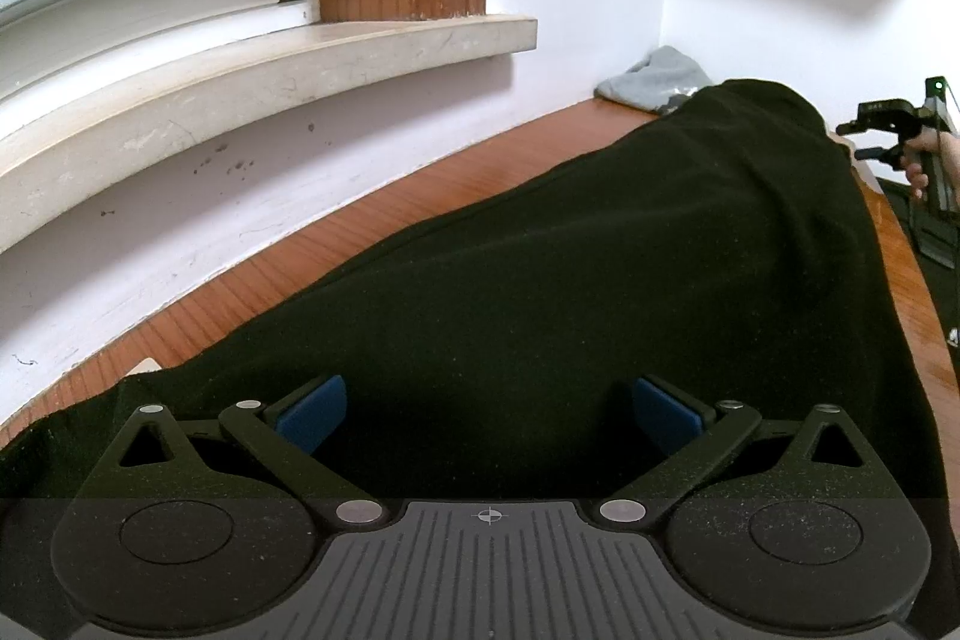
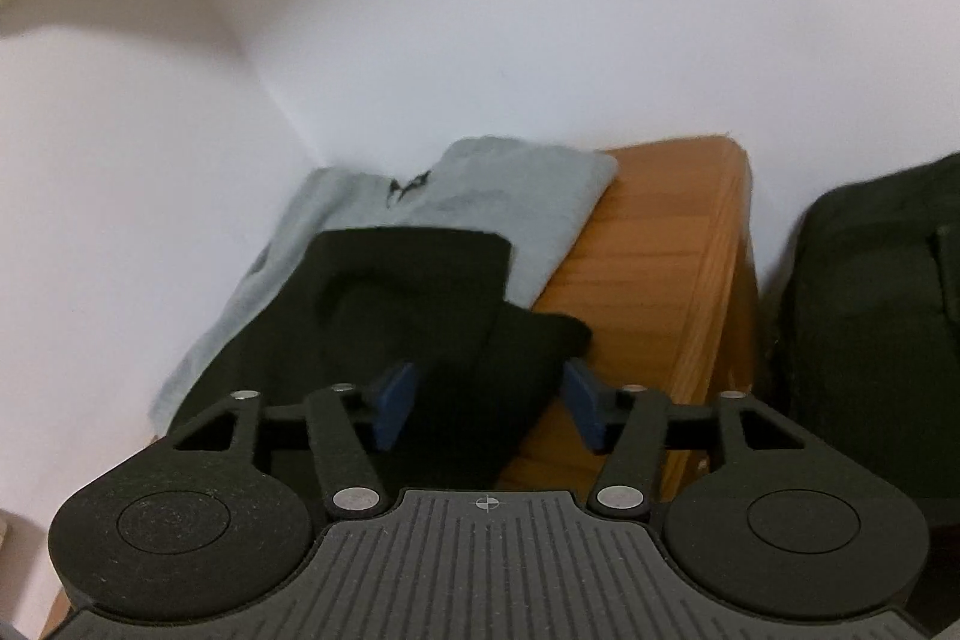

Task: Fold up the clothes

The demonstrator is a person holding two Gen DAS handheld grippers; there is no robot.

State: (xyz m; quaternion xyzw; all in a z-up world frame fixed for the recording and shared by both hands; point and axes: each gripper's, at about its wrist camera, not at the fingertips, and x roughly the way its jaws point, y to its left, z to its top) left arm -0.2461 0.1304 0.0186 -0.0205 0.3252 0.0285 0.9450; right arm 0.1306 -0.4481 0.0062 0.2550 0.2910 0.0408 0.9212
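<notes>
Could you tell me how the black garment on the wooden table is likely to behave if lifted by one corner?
The black garment is probably floppy: it drapes in soft folds over the wooden table. Lifted by one corner, it would likely sag and trail. Its matte, fuzzy surface suggests it will not slip easily.

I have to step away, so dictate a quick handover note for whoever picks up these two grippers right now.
Left gripper: open, over the near end of the black garment, gripping nothing.
Right gripper: jaws apart, a flap of the black cloth between the pads, not pinched.
The garment lies lengthwise along the wooden table, its far end overlapping the grey garment in the corner.
Done: black garment laid out, apparently folded lengthwise.
Left: probably fold it shorter; whether the grey one needs folding is unclear.
</notes>
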